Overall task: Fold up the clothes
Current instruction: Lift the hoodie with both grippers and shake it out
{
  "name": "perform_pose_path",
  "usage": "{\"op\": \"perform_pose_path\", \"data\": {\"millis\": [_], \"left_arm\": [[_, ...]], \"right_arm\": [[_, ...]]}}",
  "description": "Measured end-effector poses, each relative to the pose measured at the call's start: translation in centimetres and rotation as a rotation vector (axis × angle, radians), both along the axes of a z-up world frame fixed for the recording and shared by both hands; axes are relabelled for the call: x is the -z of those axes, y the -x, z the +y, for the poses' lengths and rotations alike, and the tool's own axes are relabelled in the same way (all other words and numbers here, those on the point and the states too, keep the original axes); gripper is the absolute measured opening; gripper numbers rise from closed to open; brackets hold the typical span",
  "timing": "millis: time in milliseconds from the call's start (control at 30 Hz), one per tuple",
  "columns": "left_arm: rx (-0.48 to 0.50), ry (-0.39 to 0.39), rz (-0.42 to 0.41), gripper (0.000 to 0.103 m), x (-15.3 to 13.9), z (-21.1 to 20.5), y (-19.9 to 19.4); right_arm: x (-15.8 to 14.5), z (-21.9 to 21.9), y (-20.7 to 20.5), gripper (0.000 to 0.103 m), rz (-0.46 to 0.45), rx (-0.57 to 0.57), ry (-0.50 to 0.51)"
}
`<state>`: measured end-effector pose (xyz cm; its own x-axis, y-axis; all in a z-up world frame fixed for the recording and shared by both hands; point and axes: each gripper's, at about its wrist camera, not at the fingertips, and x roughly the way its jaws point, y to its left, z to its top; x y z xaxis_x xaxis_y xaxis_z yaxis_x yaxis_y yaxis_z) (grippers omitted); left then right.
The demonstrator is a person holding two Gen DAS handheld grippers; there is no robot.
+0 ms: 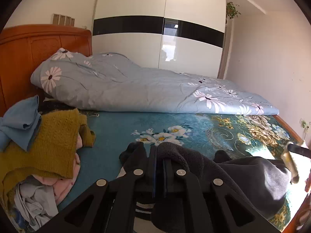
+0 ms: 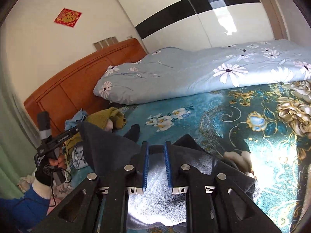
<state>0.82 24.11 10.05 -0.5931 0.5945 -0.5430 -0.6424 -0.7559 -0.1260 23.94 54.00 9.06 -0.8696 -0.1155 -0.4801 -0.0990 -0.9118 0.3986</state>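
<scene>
A dark grey fleece garment [image 1: 252,174] hangs stretched between both grippers above the teal flowered bedsheet [image 1: 116,128]. My left gripper [image 1: 159,155] is shut on one edge, and the fleece bunches over its right finger. In the right wrist view my right gripper [image 2: 157,155] has a fold of the garment [image 2: 155,174] between its blue pads [image 2: 146,163], which stand a little apart and pinch the thick cloth. The left gripper [image 2: 76,129] lifts a corner at the left there, held by a gloved hand [image 2: 43,174]. A dark sleeve end [image 2: 134,132] rests on the sheet.
A pile of clothes lies at the left by the orange headboard [image 1: 29,48]: a mustard knit [image 1: 54,141], a blue piece [image 1: 21,124], and pink and pale items. A light blue flowered quilt [image 1: 136,89] covers the bed's far half. A white wardrobe [image 1: 155,38] stands behind.
</scene>
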Motion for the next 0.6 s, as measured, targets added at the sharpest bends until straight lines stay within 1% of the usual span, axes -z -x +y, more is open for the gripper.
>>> {"op": "perform_pose_path", "data": {"millis": [100,133,167,200,233,333,367,433,600], "left_arm": [[-0.006,-0.014,-0.028,0.005,0.6,0.2,0.9],[-0.007,-0.016,-0.033,0.005,0.7,0.4,1.1],[-0.007,-0.015,-0.033,0.005,0.8,0.7,1.2],[-0.005,-0.014,-0.035,0.006,0.7,0.9,1.3],[-0.003,-0.011,-0.037,0.006,0.7,1.1,1.4],[-0.003,-0.010,-0.043,0.006,0.4,1.4,1.4],[-0.002,-0.015,-0.043,0.006,0.2,1.4,1.3],[0.001,-0.020,-0.036,0.006,-0.4,1.3,1.0],[0.006,-0.019,-0.022,0.006,-1.5,1.4,0.2]], "right_arm": [[0.0,-3.2,-0.1,0.020,-0.032,-0.113,-0.092],[0.4,-4.4,0.0,0.028,-0.047,-0.147,-0.118],[0.8,-5.5,0.0,0.043,-0.061,-0.181,-0.142],[1.6,-6.4,0.3,0.049,-0.077,-0.206,-0.148],[2.4,-7.2,0.5,0.052,-0.093,-0.230,-0.154],[4.7,-9.6,1.6,0.052,-0.156,-0.282,-0.191],[5.3,-10.4,2.1,0.052,-0.175,-0.285,-0.233],[6.3,-11.5,2.9,0.052,-0.193,-0.285,-0.300],[7.3,-12.4,4.1,0.052,-0.224,-0.253,-0.371]]}}
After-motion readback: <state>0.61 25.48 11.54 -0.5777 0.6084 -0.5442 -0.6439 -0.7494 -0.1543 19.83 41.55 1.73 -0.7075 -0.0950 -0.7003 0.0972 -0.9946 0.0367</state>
